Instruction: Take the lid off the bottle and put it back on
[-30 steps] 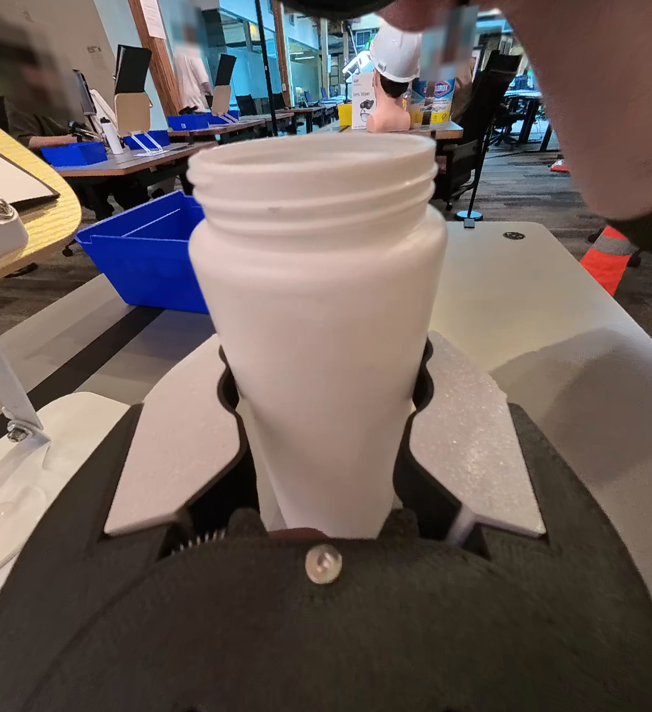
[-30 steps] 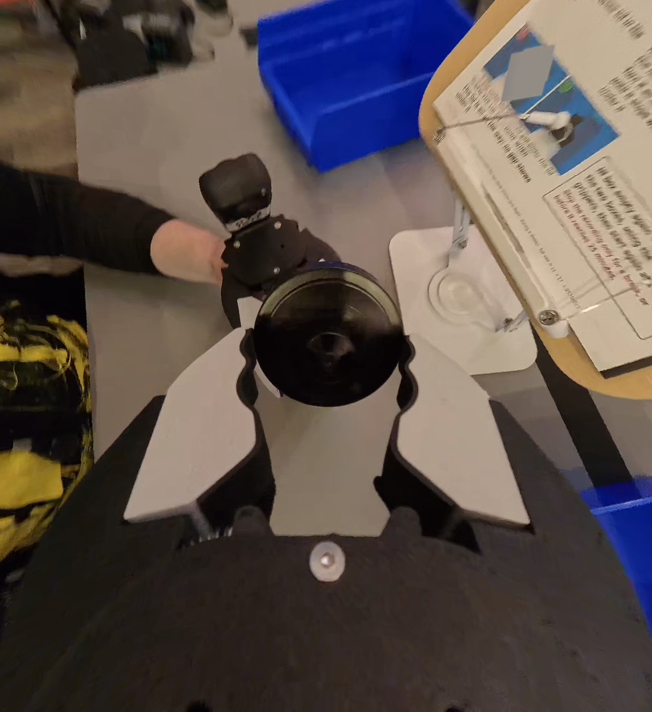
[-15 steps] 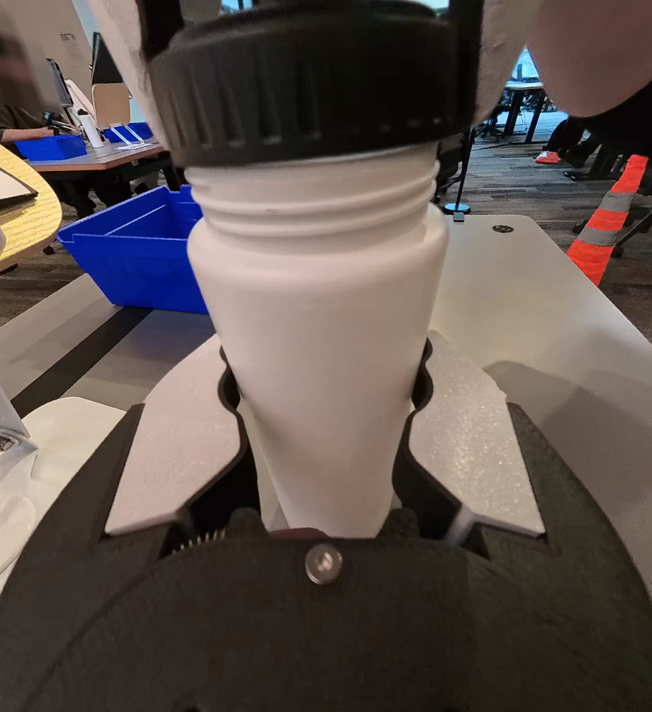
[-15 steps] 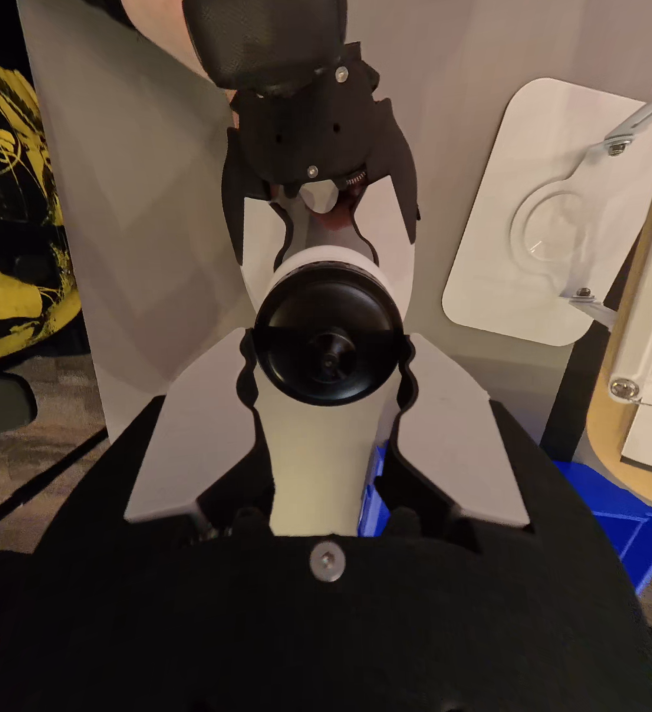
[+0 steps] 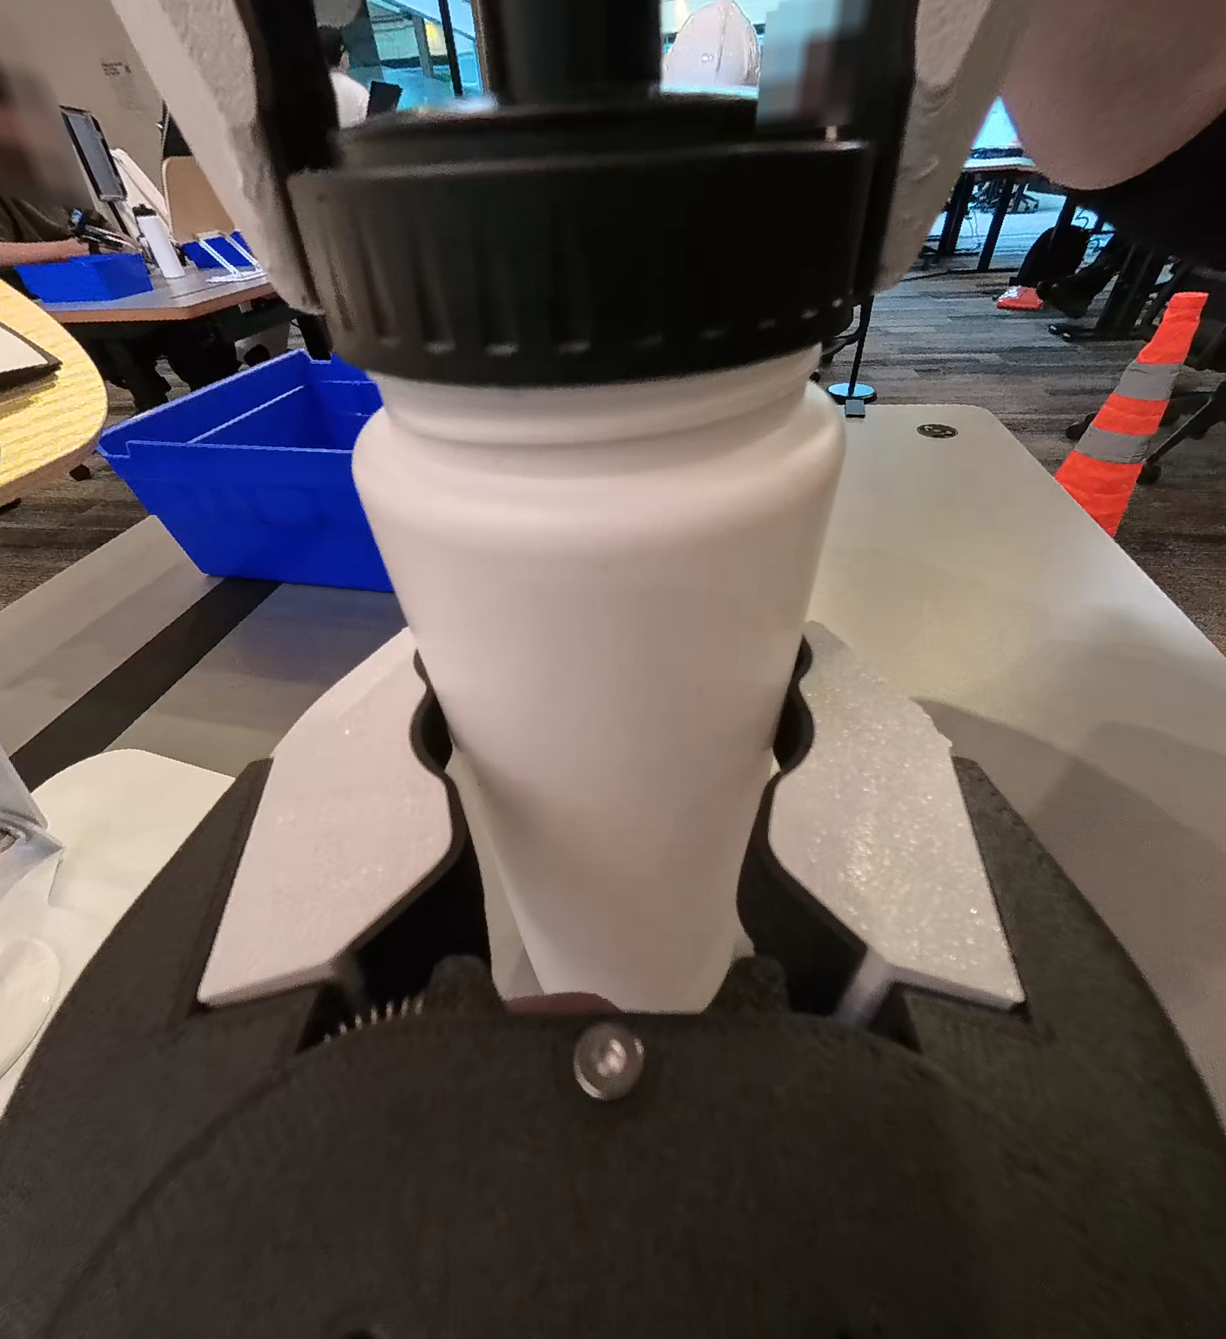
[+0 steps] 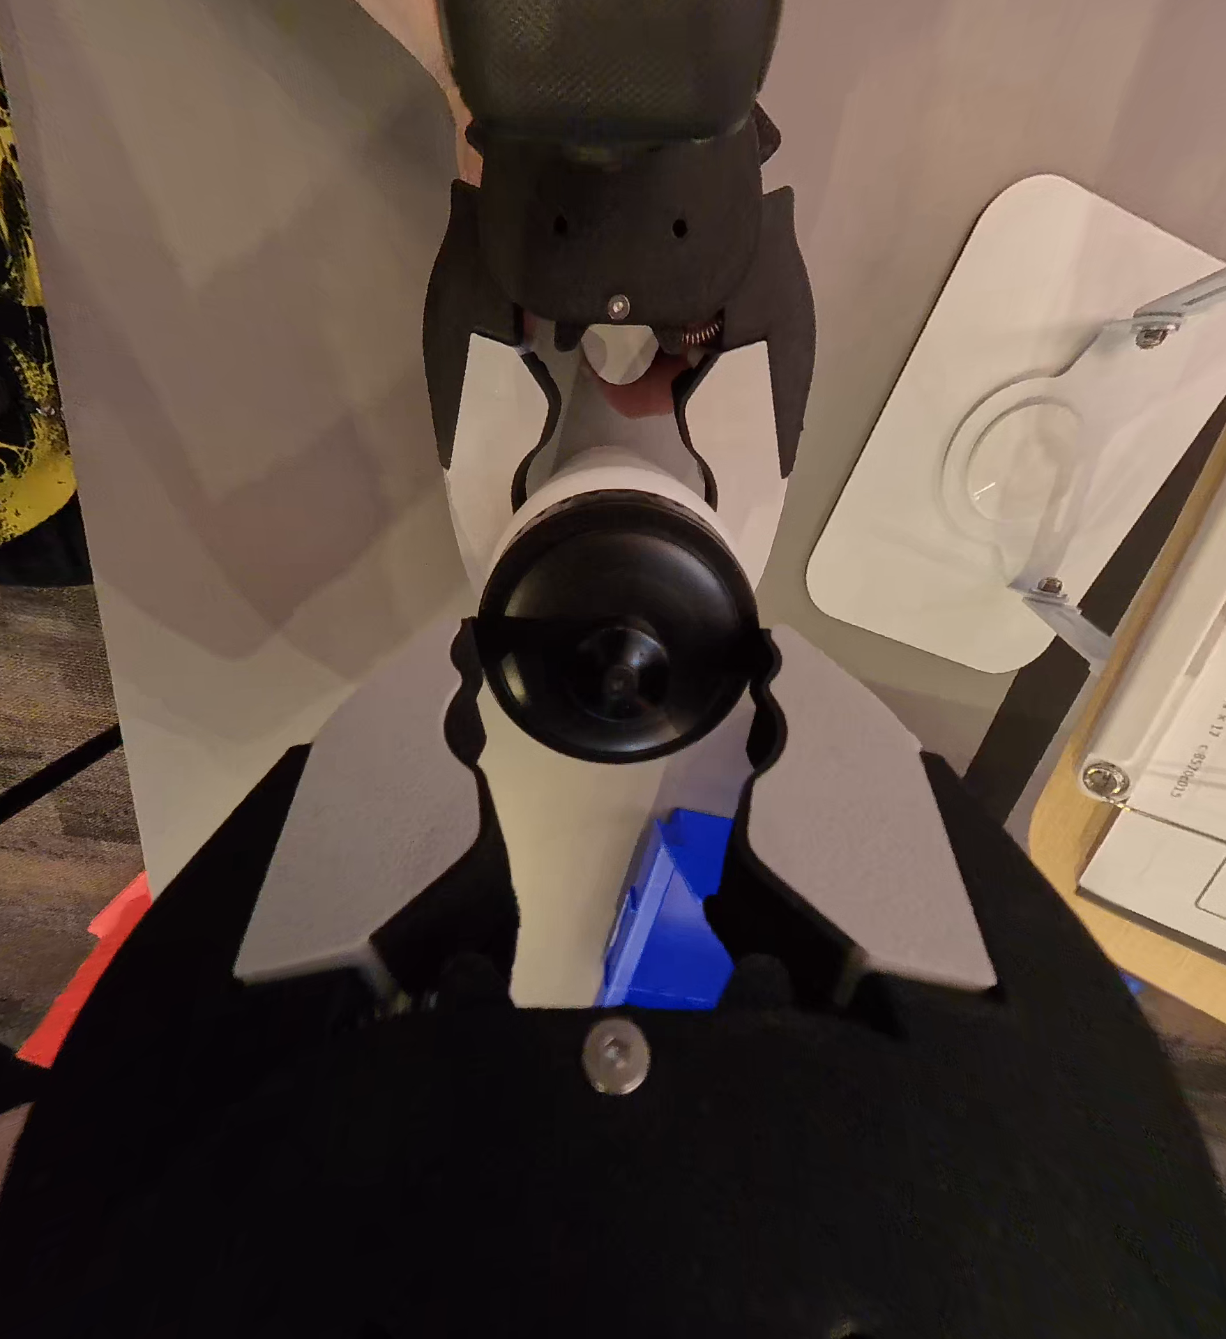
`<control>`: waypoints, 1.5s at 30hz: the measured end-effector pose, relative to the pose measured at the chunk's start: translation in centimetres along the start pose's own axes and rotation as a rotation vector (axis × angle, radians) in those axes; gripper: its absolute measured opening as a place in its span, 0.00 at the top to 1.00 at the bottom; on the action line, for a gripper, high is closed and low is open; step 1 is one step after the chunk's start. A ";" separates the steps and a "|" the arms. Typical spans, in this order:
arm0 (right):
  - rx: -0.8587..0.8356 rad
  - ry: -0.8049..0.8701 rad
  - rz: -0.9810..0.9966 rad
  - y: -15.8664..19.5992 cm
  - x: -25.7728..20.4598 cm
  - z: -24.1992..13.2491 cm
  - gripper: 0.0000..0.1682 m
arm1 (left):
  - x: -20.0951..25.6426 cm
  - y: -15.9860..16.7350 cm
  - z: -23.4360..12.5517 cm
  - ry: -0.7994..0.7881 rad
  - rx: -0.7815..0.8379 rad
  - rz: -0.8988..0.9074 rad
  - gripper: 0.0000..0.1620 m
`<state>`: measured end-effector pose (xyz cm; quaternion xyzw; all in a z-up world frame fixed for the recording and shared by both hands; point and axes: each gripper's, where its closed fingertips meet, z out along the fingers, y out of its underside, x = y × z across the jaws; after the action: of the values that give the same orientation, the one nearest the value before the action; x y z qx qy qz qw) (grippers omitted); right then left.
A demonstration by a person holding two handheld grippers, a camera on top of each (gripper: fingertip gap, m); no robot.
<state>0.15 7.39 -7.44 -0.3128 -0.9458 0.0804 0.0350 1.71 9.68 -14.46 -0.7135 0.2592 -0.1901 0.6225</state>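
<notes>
Two grippers share one white plastic bottle [image 5: 595,623], upright at frame centre above the pale grey surface [image 5: 994,580]. Left gripper [image 5: 610,732]: fingers closed on the bottle's lower body. Right gripper [image 6: 614,688]: fingers clamped on the black ribbed screw lid [image 5: 581,253], which sits on the bottle's mouth at the top of the left wrist view, with a band of neck exposed below it. Judged stage: removal done, lid back on the neck; tightening and release remain. Blue plastic bin [image 5: 248,493] at centre left.
</notes>
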 end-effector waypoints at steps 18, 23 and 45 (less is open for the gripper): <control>-0.044 0.062 0.230 0.4 -0.2 0.2 0.57 | 0.2 0.1 0.0 0.014 -0.003 -0.004 0.46; -0.064 0.070 0.106 0.4 0.1 0.4 0.46 | 0.5 0.0 0.1 0.022 -0.004 0.013 0.46; -0.072 0.047 0.367 0.3 -0.8 0.0 0.57 | 0.5 0.0 0.1 0.025 -0.003 0.014 0.46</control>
<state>0.92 7.17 -7.55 -0.4828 -0.8741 0.0441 0.0305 2.17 9.41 -14.50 -0.7103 0.2723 -0.1944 0.6193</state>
